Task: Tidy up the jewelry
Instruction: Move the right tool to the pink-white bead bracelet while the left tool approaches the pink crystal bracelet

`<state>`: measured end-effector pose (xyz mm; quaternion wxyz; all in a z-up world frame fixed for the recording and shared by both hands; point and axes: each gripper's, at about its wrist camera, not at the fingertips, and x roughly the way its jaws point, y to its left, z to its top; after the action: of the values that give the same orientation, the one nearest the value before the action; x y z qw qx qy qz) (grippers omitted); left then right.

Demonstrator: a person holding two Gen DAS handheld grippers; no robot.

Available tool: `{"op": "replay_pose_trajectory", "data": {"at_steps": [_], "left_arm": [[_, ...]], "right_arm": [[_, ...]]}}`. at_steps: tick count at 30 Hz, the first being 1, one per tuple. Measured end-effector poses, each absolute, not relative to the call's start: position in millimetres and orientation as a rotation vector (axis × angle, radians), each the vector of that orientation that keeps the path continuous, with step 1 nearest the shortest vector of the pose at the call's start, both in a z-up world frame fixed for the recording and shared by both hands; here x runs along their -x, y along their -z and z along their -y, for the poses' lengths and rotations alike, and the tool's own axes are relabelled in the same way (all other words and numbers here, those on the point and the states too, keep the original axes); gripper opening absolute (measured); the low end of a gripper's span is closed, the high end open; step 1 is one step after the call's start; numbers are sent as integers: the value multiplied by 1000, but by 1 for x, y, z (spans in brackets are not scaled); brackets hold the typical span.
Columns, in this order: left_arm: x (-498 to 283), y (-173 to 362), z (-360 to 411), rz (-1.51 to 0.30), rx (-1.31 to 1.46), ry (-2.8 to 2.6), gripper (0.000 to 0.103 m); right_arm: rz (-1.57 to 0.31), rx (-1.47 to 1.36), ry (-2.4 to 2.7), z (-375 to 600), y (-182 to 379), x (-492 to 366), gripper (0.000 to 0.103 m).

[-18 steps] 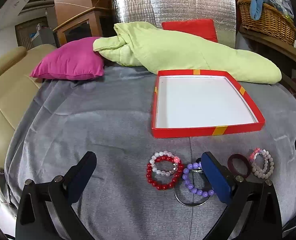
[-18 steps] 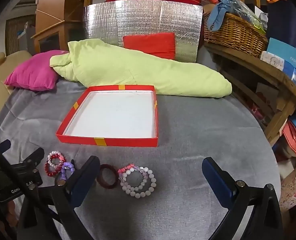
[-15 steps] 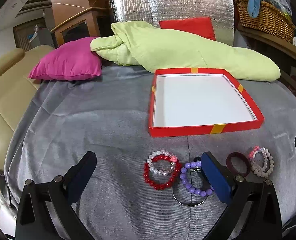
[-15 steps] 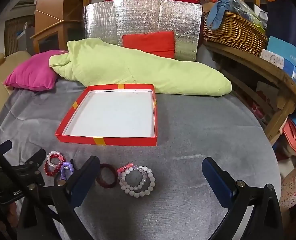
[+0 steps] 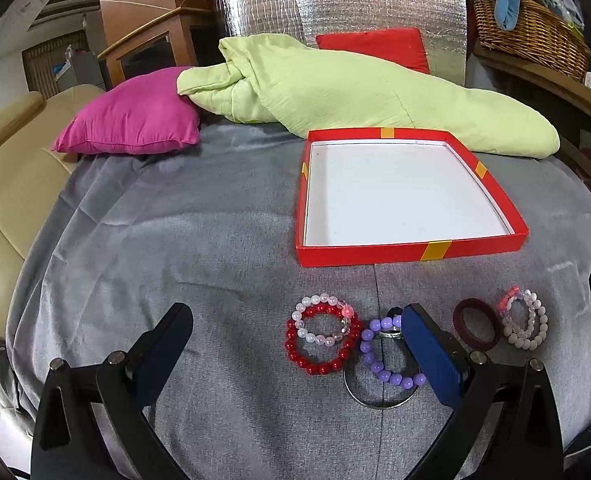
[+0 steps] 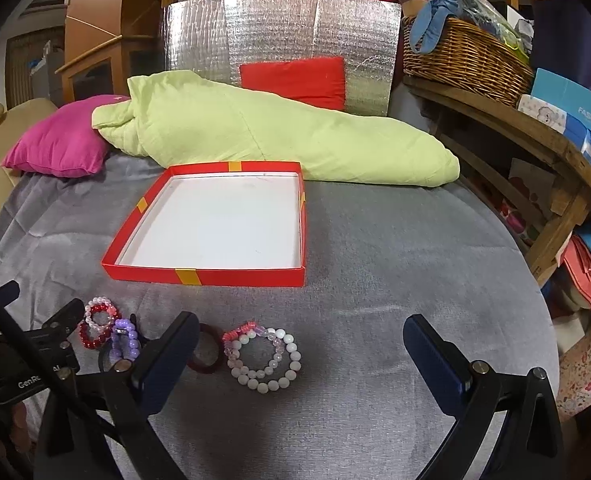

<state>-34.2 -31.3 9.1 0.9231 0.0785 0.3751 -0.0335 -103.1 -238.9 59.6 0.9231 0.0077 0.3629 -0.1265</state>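
Nothing's picked up yet: both tongs, left (image 5: 295, 344) and right (image 6: 299, 354), gape wide above the bracelets (image 5: 322, 338). Next, probably grab one for the empty red tray (image 5: 375, 255).

1. Tray (image 5: 411, 254): red walls with yellow tape patches, white floor; ahead of both tongs.
2. Bead bracelet (image 5: 322, 346): glossy red, between the fingers of the left tongs (image 5: 295, 344); a white and clear string with one pink bead overlaps it.
3. Purple bead bracelet (image 5: 387, 364) over a silver bangle (image 5: 375, 402), at the left tongs' blue-padded right finger.
4. Dark maroon ring (image 6: 207, 354) at the left finger of the right tongs (image 6: 301, 354).
5. Pale bead bracelets (image 6: 267, 360): white, pinkish.
6. Cloth (image 6: 375, 280) grey; quilt (image 6: 275, 144) light green; cushion (image 5: 131, 124) magenta.
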Motion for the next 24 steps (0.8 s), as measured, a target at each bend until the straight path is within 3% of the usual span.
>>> {"op": "replay_pose_trajectory", "data": {"at_steps": [10,20,22,24], "left_arm": [[27,-5,24,-807,-154,91,103],[5,1,-16,-892,-95,91,103],[0,4,-25,-919,-73,86,103],[-4,7,-33,-938,-56,79,103]], "right_arm": [[-758,-22,250,241,-58,102,103],[-835,-228,164,295,-47,96,102],[-864,-285,126,304,-39,93,97],[-884,-341,84,308,-28,87,85]]}}
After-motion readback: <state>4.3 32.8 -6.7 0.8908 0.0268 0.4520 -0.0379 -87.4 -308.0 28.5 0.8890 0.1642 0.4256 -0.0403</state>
